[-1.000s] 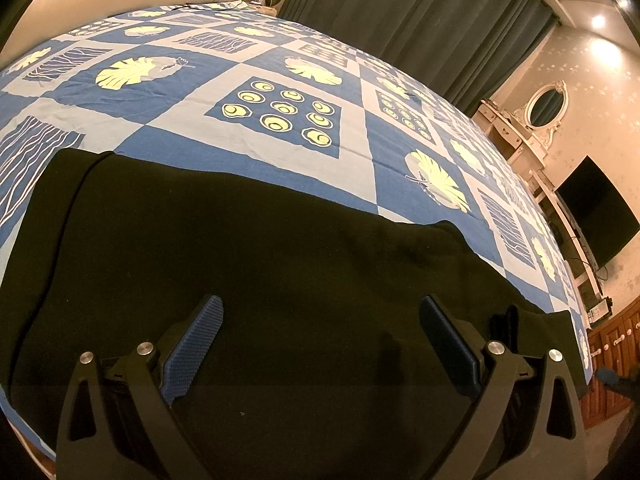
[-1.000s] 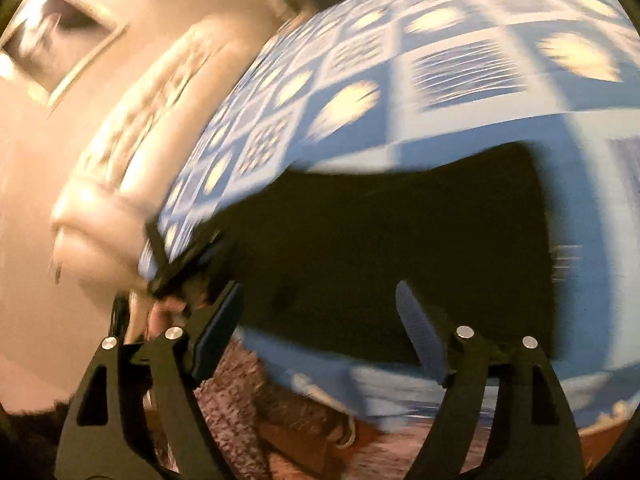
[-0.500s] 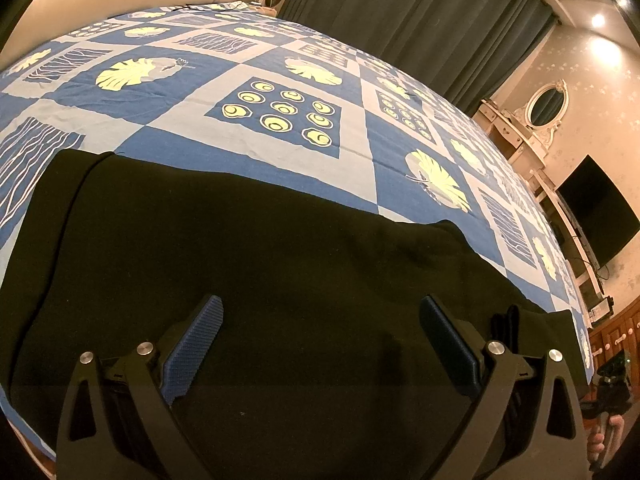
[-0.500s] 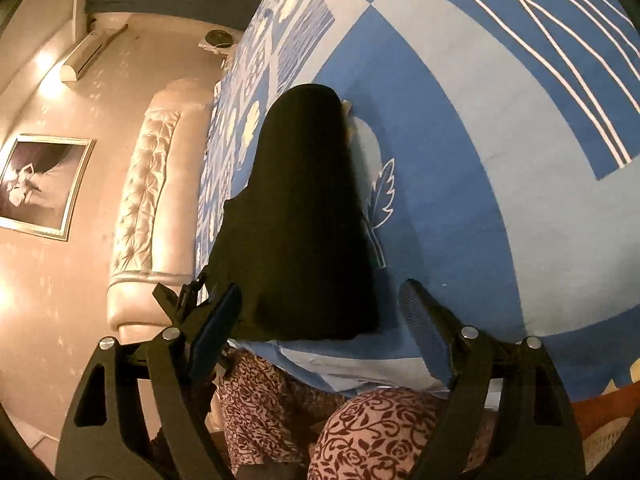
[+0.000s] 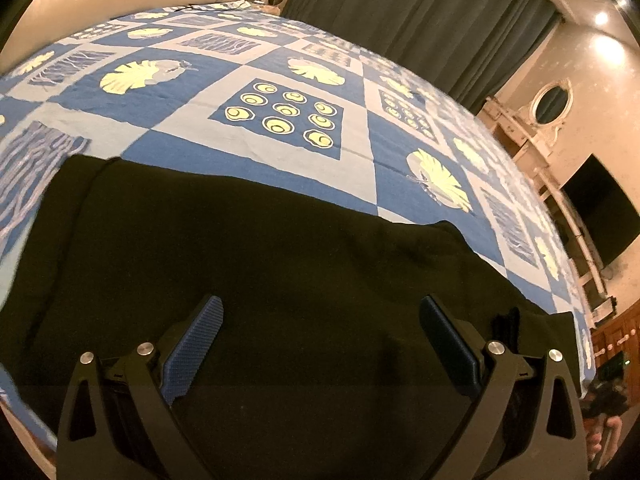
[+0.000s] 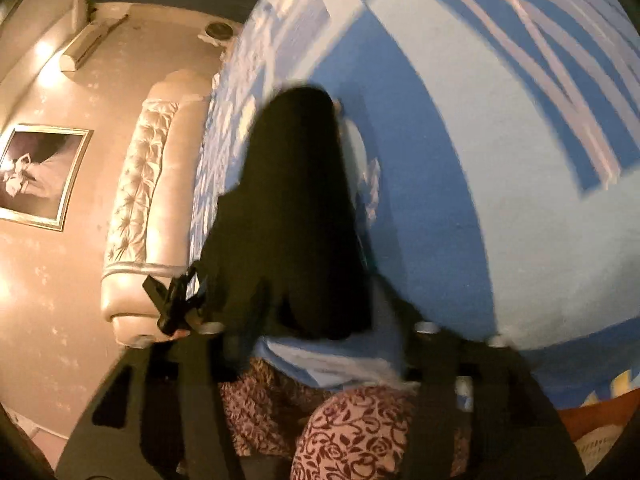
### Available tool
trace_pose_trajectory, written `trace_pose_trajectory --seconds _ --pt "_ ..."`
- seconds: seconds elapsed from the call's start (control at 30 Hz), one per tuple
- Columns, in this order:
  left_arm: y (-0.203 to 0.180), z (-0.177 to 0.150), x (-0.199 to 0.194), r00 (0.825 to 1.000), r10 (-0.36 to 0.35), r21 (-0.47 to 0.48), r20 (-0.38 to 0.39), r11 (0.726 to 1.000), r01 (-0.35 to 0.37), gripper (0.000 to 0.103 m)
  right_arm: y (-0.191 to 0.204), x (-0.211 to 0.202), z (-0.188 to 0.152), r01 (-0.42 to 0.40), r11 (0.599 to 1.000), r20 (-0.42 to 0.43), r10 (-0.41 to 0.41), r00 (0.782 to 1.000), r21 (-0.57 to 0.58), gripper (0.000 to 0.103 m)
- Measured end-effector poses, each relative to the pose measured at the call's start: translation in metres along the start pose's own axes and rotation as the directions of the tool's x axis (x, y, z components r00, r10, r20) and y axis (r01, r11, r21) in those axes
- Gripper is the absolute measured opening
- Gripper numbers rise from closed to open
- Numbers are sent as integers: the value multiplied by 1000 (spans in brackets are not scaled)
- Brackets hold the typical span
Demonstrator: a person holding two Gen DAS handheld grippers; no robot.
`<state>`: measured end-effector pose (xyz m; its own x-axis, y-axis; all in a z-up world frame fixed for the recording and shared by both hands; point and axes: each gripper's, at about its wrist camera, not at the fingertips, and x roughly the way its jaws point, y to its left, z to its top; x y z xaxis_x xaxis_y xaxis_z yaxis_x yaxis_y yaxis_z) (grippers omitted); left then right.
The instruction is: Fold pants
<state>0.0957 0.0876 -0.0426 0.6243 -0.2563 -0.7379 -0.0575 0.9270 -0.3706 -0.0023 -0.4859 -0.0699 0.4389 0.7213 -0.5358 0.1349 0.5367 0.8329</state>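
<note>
Dark pants lie flat across the near side of the blue patterned bedspread. My left gripper hangs open just above them, its blue pads wide apart, holding nothing. In the blurred right wrist view the pants run away as a long dark strip along the bed's edge. My right gripper is open and empty at the pants' near end by the bed edge. The left gripper shows small at the far end.
The bedspread fills the right of the right wrist view. A padded headboard, a framed picture, dark curtains, a dresser mirror and a TV ring the bed. The person's floral-trousered legs stand at the edge.
The right gripper swung from facing across the pants to looking along their length from the bed edge, and is still moving. The left gripper shifted only slightly.
</note>
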Motion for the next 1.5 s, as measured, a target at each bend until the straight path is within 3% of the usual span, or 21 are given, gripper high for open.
trace_pose_trajectory --seconds 0.1,0.2,0.43,0.57,0.6,0.63,0.7,0.77,0.87,0.93,1.03,1.13,1.33,1.4,1.5 --pt "-1 7 -11 1000 -12 3 -10 1000 12 97 3 -10 19 -2 1000 57 3 998 -12 75" --pt "8 14 -24 998 -67 -17 -21 998 67 97 -3 -5 44 -11 1000 70 10 997 14 76" --pt "46 16 -52 990 -137 -75 -22 988 135 97 -3 39 91 -69 996 43 67 997 48 76" --pt "66 13 -58 992 -125 -105 -17 987 123 97 4 56 109 -56 998 9 55 998 23 75" --pt "71 12 -59 993 -121 -110 -13 987 119 97 5 56 109 -47 999 6 47 999 12 66" --pt "74 11 -59 993 -118 -114 -10 987 116 97 6 59 110 -26 1000 -2 26 1000 0 43" --pt "81 9 -60 993 -114 -120 -3 986 113 97 3 68 111 42 999 -22 -41 999 7 33" --pt "85 9 -61 993 -120 -127 -1 985 119 97 -2 68 111 26 999 -8 -26 1000 29 32" --pt "96 11 -66 990 -140 -151 3 979 139 97 4 63 106 21 999 33 -22 999 31 43" --pt "108 14 -71 987 -161 -182 16 970 161 97 15 45 94 22 1000 101 -23 995 13 64" --pt "124 15 -79 986 -166 -212 29 963 169 97 42 17 65 67 995 212 -49 976 -77 71" --pt "139 15 -85 988 -148 -229 44 961 155 97 66 2 30 87 988 253 -53 966 -125 80" --pt "158 8 -86 992 -123 -238 34 963 128 97 112 11 -46 224 943 278 -152 948 -246 87" --pt "164 4 -84 991 -135 -253 23 958 136 97 122 29 -57 261 914 210 -202 957 -311 87" --pt "169 -2 -78 985 -175 -278 3 945 169 97 128 38 -62 333 867 222 -265 938 -371 87"
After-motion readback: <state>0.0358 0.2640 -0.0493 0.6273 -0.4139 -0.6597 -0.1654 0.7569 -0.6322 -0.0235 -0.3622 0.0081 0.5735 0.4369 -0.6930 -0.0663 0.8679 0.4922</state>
